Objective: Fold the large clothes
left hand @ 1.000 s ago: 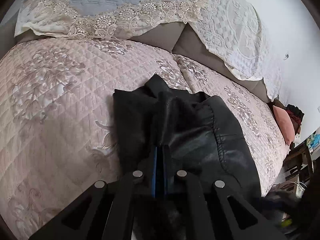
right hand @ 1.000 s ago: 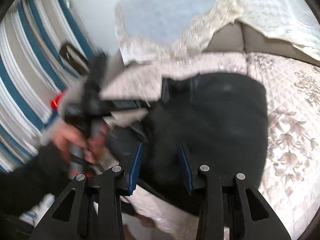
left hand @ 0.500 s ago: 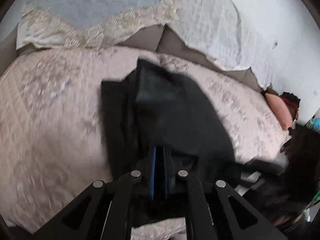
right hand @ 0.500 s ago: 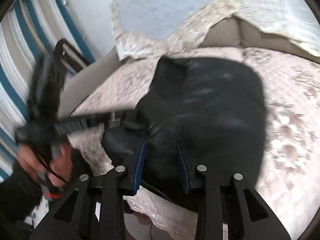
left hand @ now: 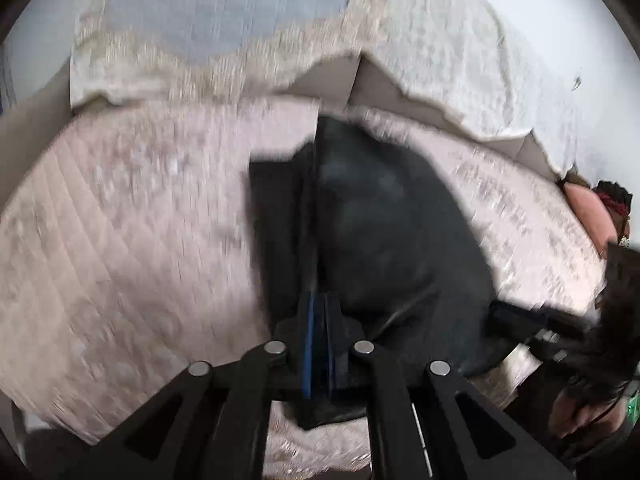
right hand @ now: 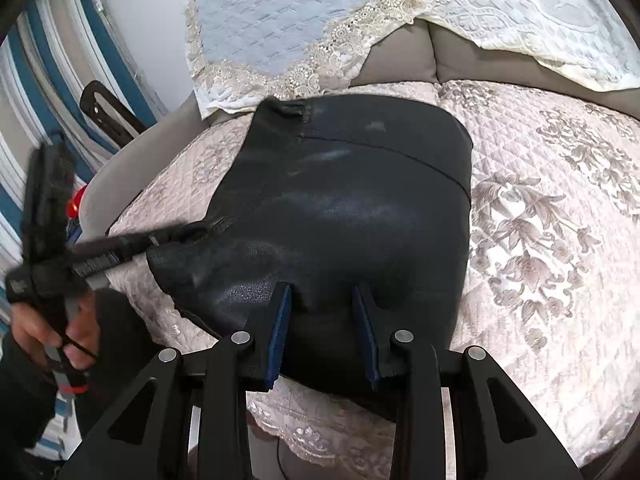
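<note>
A black leather-like garment (right hand: 352, 200) lies folded on the pink quilted sofa cover (right hand: 552, 240); it also shows in the blurred left wrist view (left hand: 372, 232). My left gripper (left hand: 318, 300) is shut on the garment's near edge. From the right wrist view the left gripper (right hand: 168, 236) pinches the garment's left corner. My right gripper (right hand: 322, 292) is open, its blue pads either side of the garment's near edge, holding nothing. The right gripper (left hand: 520, 320) appears at the right of the left wrist view.
Lace-trimmed covers (right hand: 288, 28) hang over the grey sofa back (right hand: 400, 60). A blue and white striped curtain (right hand: 36, 80) hangs at the left. A pink cushion (left hand: 588, 212) lies at the sofa's far right end. The seat's front edge (right hand: 320, 432) is just below my grippers.
My left gripper has pulled back toward the seat's front edge with the garment's corner, spreading the garment flatter. My right gripper stays open at the near edge.
</note>
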Motion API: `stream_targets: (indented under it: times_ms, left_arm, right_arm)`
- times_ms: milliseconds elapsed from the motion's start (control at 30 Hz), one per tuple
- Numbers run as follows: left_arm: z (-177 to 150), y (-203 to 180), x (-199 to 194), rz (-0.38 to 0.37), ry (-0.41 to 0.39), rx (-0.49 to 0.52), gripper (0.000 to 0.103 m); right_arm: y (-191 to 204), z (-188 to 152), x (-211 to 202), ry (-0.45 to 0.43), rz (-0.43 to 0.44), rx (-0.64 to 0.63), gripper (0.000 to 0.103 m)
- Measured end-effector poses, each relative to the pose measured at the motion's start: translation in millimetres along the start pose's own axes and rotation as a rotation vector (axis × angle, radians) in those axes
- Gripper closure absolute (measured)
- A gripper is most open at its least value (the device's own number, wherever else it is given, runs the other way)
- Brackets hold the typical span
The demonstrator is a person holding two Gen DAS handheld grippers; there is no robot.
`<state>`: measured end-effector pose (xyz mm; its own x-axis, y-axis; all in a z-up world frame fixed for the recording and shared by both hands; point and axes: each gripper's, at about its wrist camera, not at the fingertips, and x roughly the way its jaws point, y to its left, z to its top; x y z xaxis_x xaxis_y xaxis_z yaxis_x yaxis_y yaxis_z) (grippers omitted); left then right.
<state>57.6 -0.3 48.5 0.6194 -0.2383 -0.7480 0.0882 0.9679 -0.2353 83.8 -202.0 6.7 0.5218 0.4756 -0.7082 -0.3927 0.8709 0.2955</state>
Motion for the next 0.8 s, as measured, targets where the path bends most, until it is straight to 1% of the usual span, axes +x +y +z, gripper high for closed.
stream_targets:
  times_ms: [33,100,167,200,267,300,333,400,433,467,533,600,633,700,733,800]
  left_arm:
    - [11.1,-5.7,-8.6,-0.005,-0.030,0.007,0.096]
    - [36.0,-20.8,-18.4,-0.021,-0.079,0.020,0.089]
    - [58.3,-36.9,-15.7,-0.040,-0.114,0.030,0.072]
    - [66.4,-44.1,-10.0,-0.048,-0.120,0.036,0.070]
    - [83.9,-56.7,15.7,-0.058,-0.114,0.052,0.070]
    - [88.1,-61.4,31.8,-0.047,-0.096,0.060,0.070]
    - [89.8,-63.0,50.4,-0.019,-0.072,0.069,0.070]
    - [82.8,-52.1,84.5,0.046,-0.002,0.070,0.071]
    - [74.2,-37.1,100.7,0.052,0.041,0.032,0.077]
    - [64.6,-22.7,108.3,0.040,0.060,-0.006,0.081]
    - [48.2,1.2,110.6,0.018,0.049,-0.076,0.097]
    - [38.2,12.1,109.0,0.000,0.033,-0.102,0.099]
    - [33.2,12.7,108.4,-0.001,0.023,-0.091,0.099]
    - [29.1,5.6,108.9,0.034,0.008,-0.038,0.099]
    - [28.7,3.2,109.3,0.043,0.005,-0.029,0.099]
    - [28.8,7.5,112.2,0.022,0.007,-0.051,0.099]
  right_arm:
    - [-0.7,0.8,-2.7,-0.005,0.000,0.006,0.069]
    - [-2.6,4.4,-7.5,-0.022,0.000,0.017,0.069]
    - [-3.7,8.7,-13.4,-0.044,-0.008,0.026,0.069]
    - [-5.0,10.8,-15.7,-0.054,-0.012,0.030,0.069]
    - [-10.8,18.9,-18.8,-0.078,-0.032,0.041,0.069]
    - [-13.2,21.5,-18.1,-0.080,-0.042,0.044,0.069]
    - [-16.8,24.7,-17.9,-0.080,-0.060,0.050,0.069]
    - [-27.8,31.4,-16.5,-0.079,-0.099,0.068,0.069]
    - [-30.5,32.8,-15.6,-0.079,-0.104,0.074,0.069]
    - [-35.2,35.0,-14.2,-0.078,-0.111,0.083,0.069]
    - [-40.6,37.7,-9.8,-0.072,-0.116,0.085,0.069]
    - [-43.9,41.7,-0.3,-0.054,-0.121,0.085,0.069]
    - [-44.7,43.8,5.3,-0.045,-0.121,0.086,0.069]
    - [-45.1,47.6,17.5,-0.031,-0.113,0.087,0.069]
    - [-43.4,48.3,20.6,-0.027,-0.113,0.085,0.069]
    - [-42.4,49.9,30.9,-0.014,-0.121,0.079,0.069]
